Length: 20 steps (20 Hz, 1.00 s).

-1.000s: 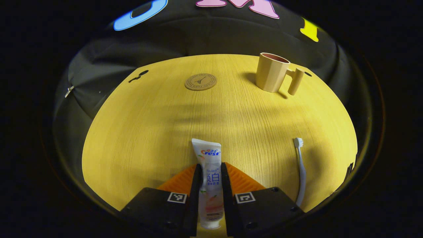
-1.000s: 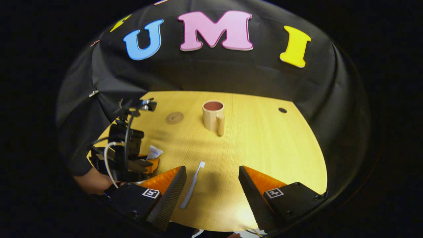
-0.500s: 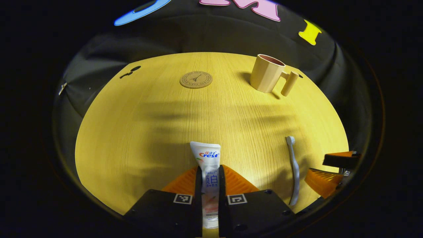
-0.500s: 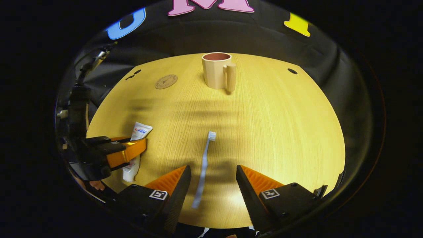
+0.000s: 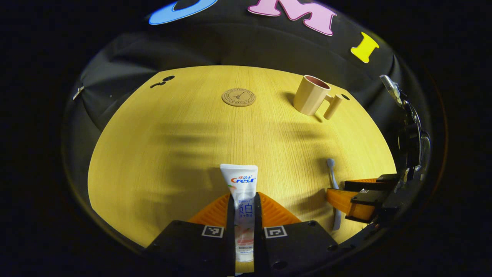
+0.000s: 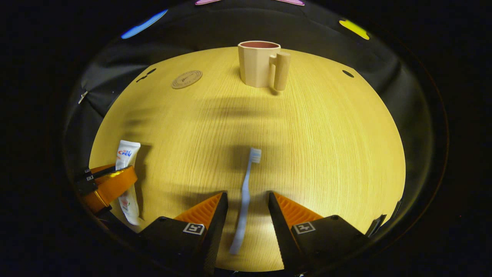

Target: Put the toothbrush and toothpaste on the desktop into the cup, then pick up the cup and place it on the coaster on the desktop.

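Near the desk's front edge, left gripper (image 5: 244,215) jaws pinch toothpaste (image 5: 241,192); right gripper (image 6: 246,206) jaws spread around toothbrush (image 6: 246,192).

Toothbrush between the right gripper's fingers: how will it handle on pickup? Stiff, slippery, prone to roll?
The toothbrush is long and thin with a small head, so probably light and fairly stiff. It lies flat between the right gripper's open fingers; a narrow, smooth-looking handle may twist or slip when squeezed. Gripped low on the handle, the head end may droop.
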Each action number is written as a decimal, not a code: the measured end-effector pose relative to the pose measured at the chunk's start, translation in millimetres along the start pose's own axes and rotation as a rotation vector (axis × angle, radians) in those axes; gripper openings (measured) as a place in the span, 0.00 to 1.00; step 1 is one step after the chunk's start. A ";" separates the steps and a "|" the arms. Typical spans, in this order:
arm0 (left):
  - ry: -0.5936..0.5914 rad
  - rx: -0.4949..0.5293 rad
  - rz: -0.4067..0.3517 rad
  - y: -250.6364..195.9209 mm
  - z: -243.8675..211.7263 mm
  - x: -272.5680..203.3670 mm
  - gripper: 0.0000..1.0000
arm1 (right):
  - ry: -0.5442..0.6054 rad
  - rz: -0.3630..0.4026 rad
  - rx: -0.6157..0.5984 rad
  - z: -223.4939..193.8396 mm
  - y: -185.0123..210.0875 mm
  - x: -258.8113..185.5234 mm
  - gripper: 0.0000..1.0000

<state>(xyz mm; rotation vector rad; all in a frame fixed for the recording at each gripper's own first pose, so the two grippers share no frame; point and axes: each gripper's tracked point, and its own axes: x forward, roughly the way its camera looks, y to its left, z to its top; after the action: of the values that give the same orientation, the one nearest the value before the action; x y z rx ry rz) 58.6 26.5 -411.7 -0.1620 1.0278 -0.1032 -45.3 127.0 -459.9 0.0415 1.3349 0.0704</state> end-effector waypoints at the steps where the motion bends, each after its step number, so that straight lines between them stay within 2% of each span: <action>1: 0.001 -0.001 0.002 2.1 -1.2 -0.8 0.24 | -0.003 -0.008 -0.001 0.9 -0.8 -0.2 0.65; 2: -0.001 -0.002 0.005 3.1 -0.4 -2.1 0.24 | 0.015 -0.016 -0.011 -2.0 -1.8 -1.8 0.64; 4: -0.001 -0.009 0.011 6.9 -0.4 -3.9 0.24 | 0.033 -0.017 -0.015 -2.9 -0.2 -1.0 0.47; 5: -0.001 -0.014 0.013 7.7 0.2 -3.3 0.24 | 0.042 -0.019 -0.012 -3.6 0.7 -0.3 0.29; 7: -0.001 -0.019 0.016 9.0 1.1 -4.2 0.24 | 0.048 -0.017 -0.013 -3.3 0.9 -0.8 0.14; 9: -0.008 -0.022 0.019 9.2 4.5 -5.3 0.24 | 0.043 -0.002 -0.017 -2.8 1.3 -0.9 0.10; 11: -0.016 -0.026 0.016 6.0 8.1 -5.5 0.24 | 0.026 0.015 -0.016 -2.6 1.3 -1.6 0.13; 12: -0.023 -0.028 0.012 3.7 11.4 -6.2 0.24 | 0.017 0.024 -0.011 -2.6 0.3 -2.3 0.07; 14: -0.048 -0.034 -0.007 -4.4 19.4 -8.3 0.24 | -0.030 0.067 0.016 1.3 1.9 -8.0 0.08; 18: -0.185 -0.094 -0.114 -35.5 64.0 -23.1 0.22 | -0.227 0.123 0.075 34.9 -8.3 -37.8 0.07; 19: -0.241 -0.116 -0.153 -46.1 83.5 -29.7 0.23 | -0.278 0.145 0.094 42.6 -11.1 -51.5 0.12; 20: -0.309 -0.141 -0.194 -57.6 108.0 -37.5 0.23 | -0.320 0.161 0.116 51.9 -15.8 -62.2 0.07</action>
<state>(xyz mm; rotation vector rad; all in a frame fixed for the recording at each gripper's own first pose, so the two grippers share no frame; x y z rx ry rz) 131.5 -14.9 -314.9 -0.3940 0.7089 -0.1761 -8.9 107.1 -388.6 0.2489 1.0131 0.1182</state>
